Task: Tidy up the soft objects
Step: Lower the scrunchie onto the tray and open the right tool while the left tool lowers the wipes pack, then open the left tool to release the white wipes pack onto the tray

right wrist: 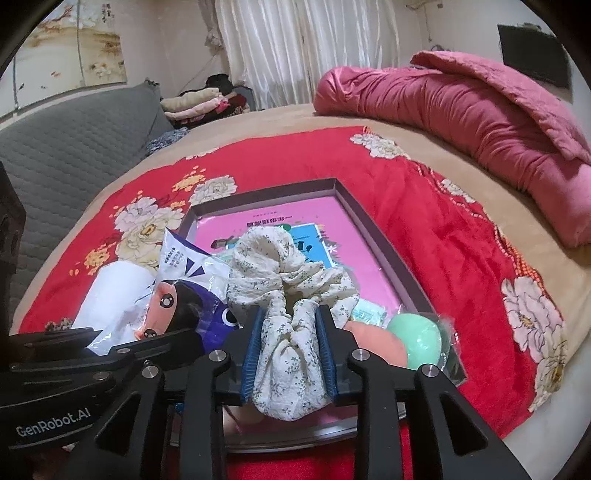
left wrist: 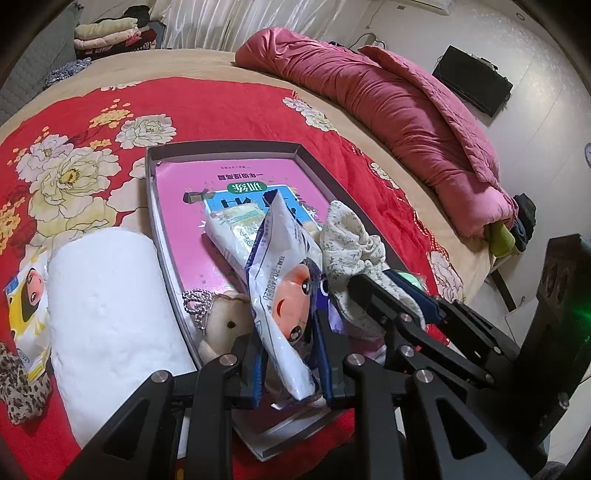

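Bedroom setting: a bed (left wrist: 229, 66) under a red floral cover (left wrist: 207, 107), with a rolled pink quilt (left wrist: 406, 110) far beyond my claws and folded clothes (left wrist: 107, 33) stacked in the far corner.

Left of my left claw, outside the tray: a leopard-print fabric piece (left wrist: 18, 376), a yellow cartoon tissue pack (left wrist: 27, 306) and a white paper roll (left wrist: 107, 321), lying touching one another on the cover, by my judgement not yet sorted.

Left claw (left wrist: 288, 354): clenched on a white cartoon-face tissue packet (left wrist: 284, 295), which stood on edge between the blue pads over the tray; I judged I held it by the tail so that it could be laid flat inside.

Container: a shallow grey tray (left wrist: 225, 147), just ahead of and under both claws. Contents: a pink booklet (left wrist: 236, 181) as its floor, another tissue pack (left wrist: 236, 229) just ahead of the left claw, a small beige plush with a bead chain (left wrist: 221, 321) immediately to its left, and a peach and a mint-green soft ball (right wrist: 417, 338) right of my right claw.

Right claw (right wrist: 290, 354): a cream floral cloth scrunchie (right wrist: 288, 295) sat bunched between the pads, which touched it on both sides; the grip looked light, and I could not tell whether it was firm. The scrunchie hung over the tray's near end, which I took for its intended place.
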A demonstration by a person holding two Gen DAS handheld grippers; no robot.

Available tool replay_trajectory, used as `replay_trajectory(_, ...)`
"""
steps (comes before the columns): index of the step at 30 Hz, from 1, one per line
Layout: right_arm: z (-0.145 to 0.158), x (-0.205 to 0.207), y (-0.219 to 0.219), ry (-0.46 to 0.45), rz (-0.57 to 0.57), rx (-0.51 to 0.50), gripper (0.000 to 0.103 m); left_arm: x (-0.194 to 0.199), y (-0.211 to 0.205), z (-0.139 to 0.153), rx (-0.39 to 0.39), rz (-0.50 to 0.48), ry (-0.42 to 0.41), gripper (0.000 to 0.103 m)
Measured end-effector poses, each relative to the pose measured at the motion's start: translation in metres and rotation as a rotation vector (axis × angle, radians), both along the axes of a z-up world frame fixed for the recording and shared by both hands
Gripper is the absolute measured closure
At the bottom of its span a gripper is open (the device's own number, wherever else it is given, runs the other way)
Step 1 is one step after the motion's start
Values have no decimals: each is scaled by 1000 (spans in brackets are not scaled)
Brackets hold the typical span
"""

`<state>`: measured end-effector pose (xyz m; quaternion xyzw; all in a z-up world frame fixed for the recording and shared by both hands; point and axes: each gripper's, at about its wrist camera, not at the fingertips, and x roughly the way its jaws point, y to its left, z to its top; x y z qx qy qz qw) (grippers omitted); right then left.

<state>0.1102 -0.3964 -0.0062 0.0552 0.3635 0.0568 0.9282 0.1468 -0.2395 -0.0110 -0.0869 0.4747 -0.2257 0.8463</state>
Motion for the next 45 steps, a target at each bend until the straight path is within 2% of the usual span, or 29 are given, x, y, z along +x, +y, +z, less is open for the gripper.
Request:
replay_trajectory(2,2,-2,0,-12,-4,-10,69,0,0,0,0,2,-1,80)
replay_trajectory(3,3,-3,0,-19,-7,-16,65,0,0,0,-2,3,0,80)
replay_trajectory(6,6,-6,-8,-32,-61,-37,38,-1,1,1,-7,8,0,80)
replay_trajectory(7,6,-7,-11,-32,-72,-26,35,-1,2,2,-1,10,-2,80)
replay_trajectory(9,7,-9,-16,-41,-87,-8,34,-2,1,2,7,8,-5,80)
replay_trajectory(16,23,-22,-16,-119,-102,-37,31,-3,-4,8,53,6,-42,80)
replay_trajectory(22,23,-23,-21,-123,-122,-35,29,-5,-8,16,107,12,-97,79)
replay_trajectory(24,22,-22,-23,-116,-129,-36,29,-3,-7,16,114,15,-93,76)
replay_trajectory(29,21,-23,-27,-117,-145,-27,29,3,-6,11,137,16,-73,57)
replay_trajectory(35,18,-23,-27,-109,-140,-28,29,11,-1,14,156,44,-88,50)
replay_trajectory(45,17,-21,-27,-101,-140,-22,29,8,25,23,132,116,-108,50)
